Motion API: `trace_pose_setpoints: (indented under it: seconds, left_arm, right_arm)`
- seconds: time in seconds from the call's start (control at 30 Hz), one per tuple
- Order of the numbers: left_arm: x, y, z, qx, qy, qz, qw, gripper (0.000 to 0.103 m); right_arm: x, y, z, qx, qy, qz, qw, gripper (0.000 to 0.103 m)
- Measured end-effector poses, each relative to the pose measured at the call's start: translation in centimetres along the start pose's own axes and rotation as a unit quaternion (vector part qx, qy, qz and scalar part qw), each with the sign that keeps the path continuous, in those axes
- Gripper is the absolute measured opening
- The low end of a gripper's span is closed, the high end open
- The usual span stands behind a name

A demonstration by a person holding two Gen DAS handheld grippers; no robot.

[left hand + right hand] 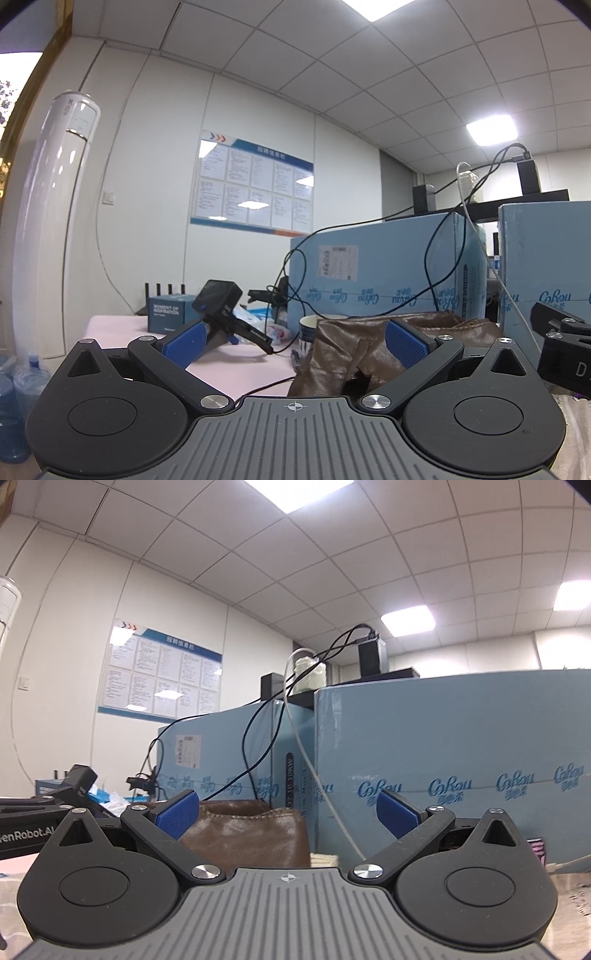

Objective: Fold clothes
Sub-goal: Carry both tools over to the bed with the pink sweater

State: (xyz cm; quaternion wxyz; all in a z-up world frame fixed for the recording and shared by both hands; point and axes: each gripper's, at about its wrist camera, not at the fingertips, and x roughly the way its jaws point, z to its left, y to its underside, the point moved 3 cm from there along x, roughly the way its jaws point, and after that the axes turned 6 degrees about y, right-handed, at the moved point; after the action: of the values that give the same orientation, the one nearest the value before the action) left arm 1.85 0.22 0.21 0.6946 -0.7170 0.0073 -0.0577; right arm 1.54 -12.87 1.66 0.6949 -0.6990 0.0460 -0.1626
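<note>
since both the left gripper (pixel 294 341) and right gripper (pixel 288 808) are spread wide and empty, the brown garment (pixel 373 350) is best approached low; one edge is taken per gripper.

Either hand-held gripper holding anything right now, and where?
Nothing held: left hand-held gripper and right hand-held gripper are open, short of the brown garment.

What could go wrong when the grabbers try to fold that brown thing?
The black cable runs up to the brown garment, so the open left gripper might snag it. A paper cup right beside the garment could tip. The open right gripper works close to the blue boxes.
</note>
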Motion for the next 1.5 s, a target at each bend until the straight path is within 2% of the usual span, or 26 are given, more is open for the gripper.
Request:
trace_pose_setpoints:
  seconds: [0.17,0.4,0.53,0.87,1.03,1.23,1.5]
  left_arm:
    - [-0.9,-0.1,0.3,-0.017,0.023,-0.026,0.9992,0.103]
    - [-0.7,-0.2,0.7,-0.045,0.075,-0.021,0.9960,0.103]
    - [-0.8,-0.3,1.3,-0.065,0.084,-0.027,0.9940,0.103]
    - [-1.6,-0.5,1.6,-0.086,0.116,-0.063,0.9876,0.103]
    - [-2.2,-0.7,1.7,-0.093,0.134,-0.084,0.9830,0.103]
    - [-2.5,-0.8,1.8,-0.105,0.155,-0.091,0.9781,0.103]
    - [-3.5,-0.9,1.5,-0.096,0.174,-0.118,0.9728,0.103]
  right_arm:
    - [-0.6,-0.1,0.1,-0.008,0.004,-0.020,1.000,0.103]
    - [-1.5,-0.5,0.1,-0.011,0.017,-0.050,0.999,0.103]
    - [-2.2,-0.8,0.0,-0.014,0.035,-0.069,0.997,0.103]
    - [-3.5,-2.2,-0.7,0.026,0.041,-0.036,0.998,0.103]
    - [-5.4,-2.8,-0.8,0.031,0.042,-0.029,0.998,0.103]
    - [-7.6,-3.5,-1.1,0.031,0.058,-0.012,0.998,0.103]
    - [-11.5,-4.3,-2.2,0.019,0.076,-0.015,0.997,0.103]
